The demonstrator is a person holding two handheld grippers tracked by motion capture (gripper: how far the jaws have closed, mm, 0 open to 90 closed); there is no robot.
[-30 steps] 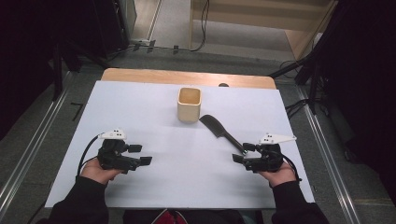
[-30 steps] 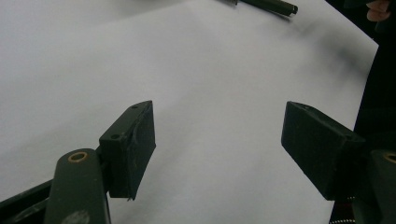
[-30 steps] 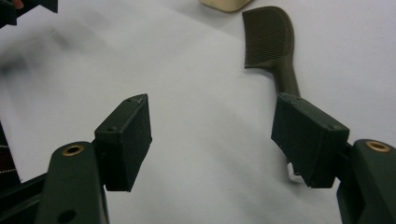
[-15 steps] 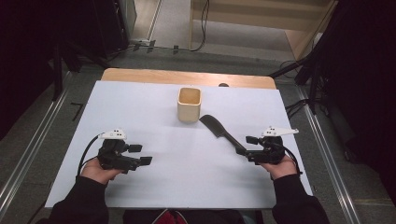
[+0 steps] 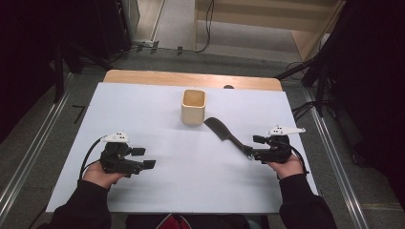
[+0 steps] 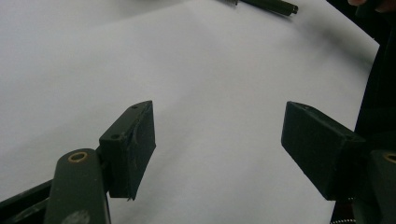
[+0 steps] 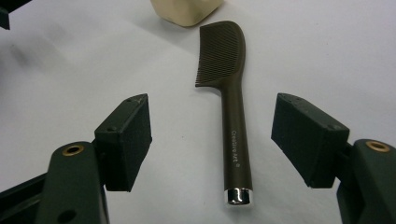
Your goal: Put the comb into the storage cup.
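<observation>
A dark brown comb [image 5: 223, 132] lies flat on the white table top [image 5: 191, 191], its teeth end near a beige square cup [image 5: 193, 107]. My right gripper [image 5: 254, 148] stands open at the comb's handle end. In the right gripper view the comb's handle [image 7: 233, 140] runs between my right gripper's [image 7: 217, 135] wide jaws, and neither pad touches it; the cup [image 7: 187, 9] sits beyond. My left gripper [image 5: 145, 158] is open over bare table at the front left. Nothing lies between the jaws of the left gripper [image 6: 219, 140], and the comb's handle [image 6: 275, 5] shows far off.
The table's wooden far edge [image 5: 191, 78] lies behind the cup. Metal rails [image 5: 28, 157] run along the floor on both sides. Black cables [image 5: 90, 155] trail from each gripper. The person's dark sleeves [image 5: 81, 205] come in from the bottom.
My right gripper has shifted a little to the right and away from the person, staying at the comb's handle end with its jaws open. The left gripper has not moved.
</observation>
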